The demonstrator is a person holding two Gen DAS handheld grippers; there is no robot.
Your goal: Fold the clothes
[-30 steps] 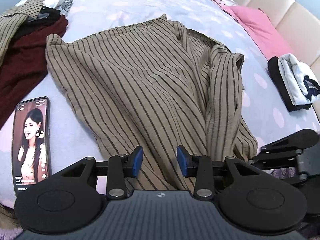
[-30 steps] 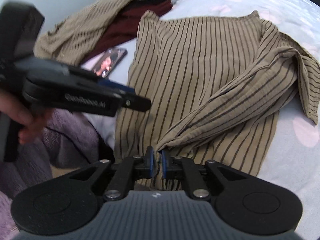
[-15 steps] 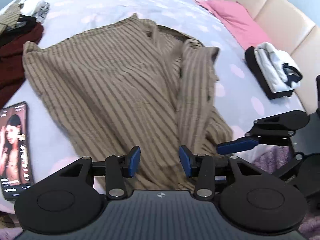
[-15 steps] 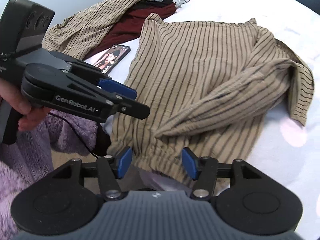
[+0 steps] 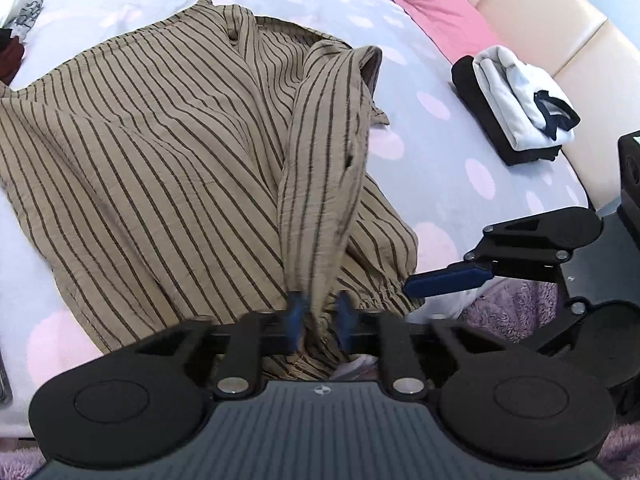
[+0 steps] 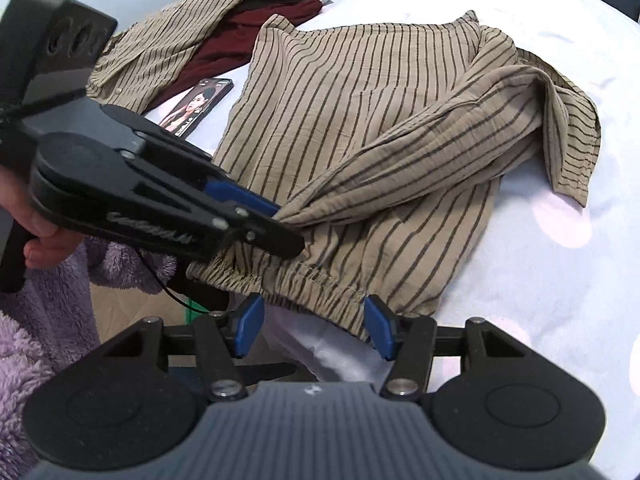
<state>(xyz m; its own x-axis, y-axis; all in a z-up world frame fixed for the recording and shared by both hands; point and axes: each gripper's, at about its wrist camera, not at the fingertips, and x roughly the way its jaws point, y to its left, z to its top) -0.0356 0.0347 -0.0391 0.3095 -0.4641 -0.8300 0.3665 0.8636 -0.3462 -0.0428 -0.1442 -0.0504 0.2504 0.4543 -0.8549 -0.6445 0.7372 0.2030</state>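
striped shirt (image 5: 168, 152) sleeve (image 5: 320, 184) pinched in left gripper (image 5: 318, 320) fingers

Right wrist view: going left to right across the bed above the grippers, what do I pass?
Spare striped garment → maroon garment → phone → striped shirt being folded → bare bedsheet.

Little is reading clearly here. White lettering is running along the side of the left hand-held gripper (image 6: 280, 216) in the right wrist view, but blur is keeping it from being made out. At about ten o'clock of that view, a phone (image 6: 198, 106) is showing small lines of text on its screen, too tiny to read.
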